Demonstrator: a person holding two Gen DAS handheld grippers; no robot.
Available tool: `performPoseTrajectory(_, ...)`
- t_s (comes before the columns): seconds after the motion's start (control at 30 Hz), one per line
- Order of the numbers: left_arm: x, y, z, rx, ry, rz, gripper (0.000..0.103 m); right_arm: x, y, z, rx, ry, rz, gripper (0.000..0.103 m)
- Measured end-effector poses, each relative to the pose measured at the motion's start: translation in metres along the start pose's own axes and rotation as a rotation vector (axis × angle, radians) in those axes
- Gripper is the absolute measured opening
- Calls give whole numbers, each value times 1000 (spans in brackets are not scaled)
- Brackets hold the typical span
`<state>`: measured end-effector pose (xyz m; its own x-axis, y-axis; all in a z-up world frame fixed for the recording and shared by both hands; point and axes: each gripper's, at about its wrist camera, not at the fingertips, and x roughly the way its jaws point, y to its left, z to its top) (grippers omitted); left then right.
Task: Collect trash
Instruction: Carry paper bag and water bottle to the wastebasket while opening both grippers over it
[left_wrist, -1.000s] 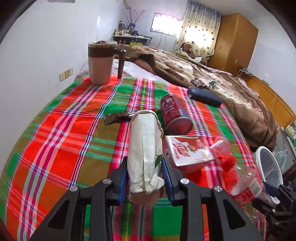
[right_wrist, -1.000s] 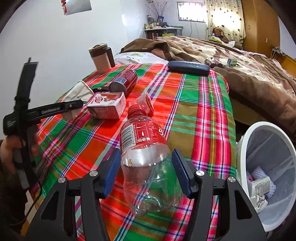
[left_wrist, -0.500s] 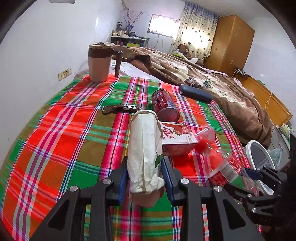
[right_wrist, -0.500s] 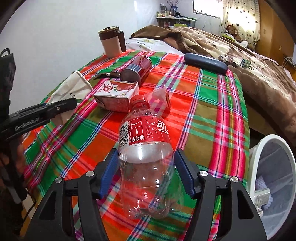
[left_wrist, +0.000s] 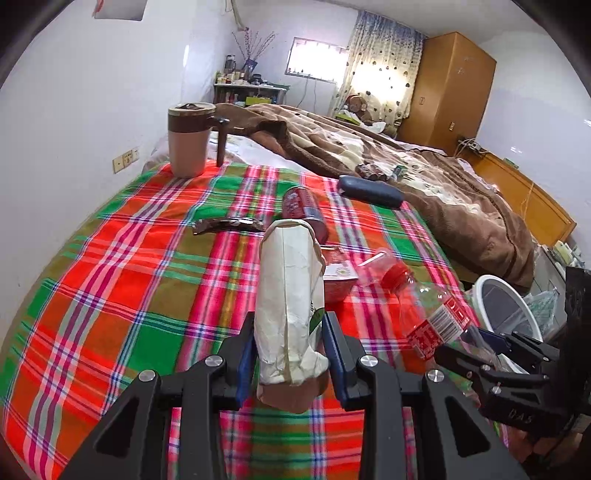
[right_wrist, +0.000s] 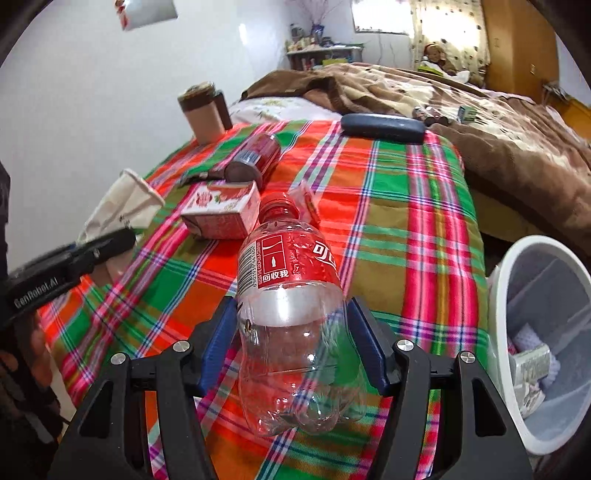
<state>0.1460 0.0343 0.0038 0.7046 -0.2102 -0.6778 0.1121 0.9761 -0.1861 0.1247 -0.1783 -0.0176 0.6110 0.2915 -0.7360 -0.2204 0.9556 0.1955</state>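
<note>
My left gripper (left_wrist: 290, 354) is shut on a crumpled white paper cup (left_wrist: 288, 291) and holds it above the plaid cloth. My right gripper (right_wrist: 291, 347) is shut on an empty clear plastic bottle (right_wrist: 291, 317) with a red label and cap, held above the cloth near the bin. The cup also shows in the right wrist view (right_wrist: 125, 206), and the bottle in the left wrist view (left_wrist: 432, 317). A red can (left_wrist: 304, 210), a red-and-white carton (right_wrist: 221, 210), a dark wrapper (left_wrist: 227, 224) and a clear plastic cup (left_wrist: 376, 264) lie on the cloth. A white bin (right_wrist: 535, 332) stands at the right.
A lidded tan mug (left_wrist: 188, 140) stands at the cloth's far left. A dark blue case (left_wrist: 369, 188) lies at the far edge. A brown blanket (left_wrist: 424, 184) covers the bed behind. The bin holds some trash.
Both grippers have risen and pulled back with their loads. The bottle has moved rightward, closer to the bin.
</note>
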Motion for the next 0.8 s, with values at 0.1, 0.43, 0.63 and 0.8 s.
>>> performPoseTrajectory(0.1,-5,-10,-1,20,-9,-2,34,-10,-5,-2,12,-30,-10,63)
performPoseTrajectory(0.43,-11,-50,-2,84,-13,-64,35,-37,-29,-10,73,-84,-41,63)
performPoseTrajectory(0.63,-12,-84,-6,132,-10,-114,35,-59,-47,-14,107,-126,-92,63)
performPoseTrajectory(0.8,-9,-115,-8,176,-2,-154,35,-73,-67,-19,154,-152,-133,63)
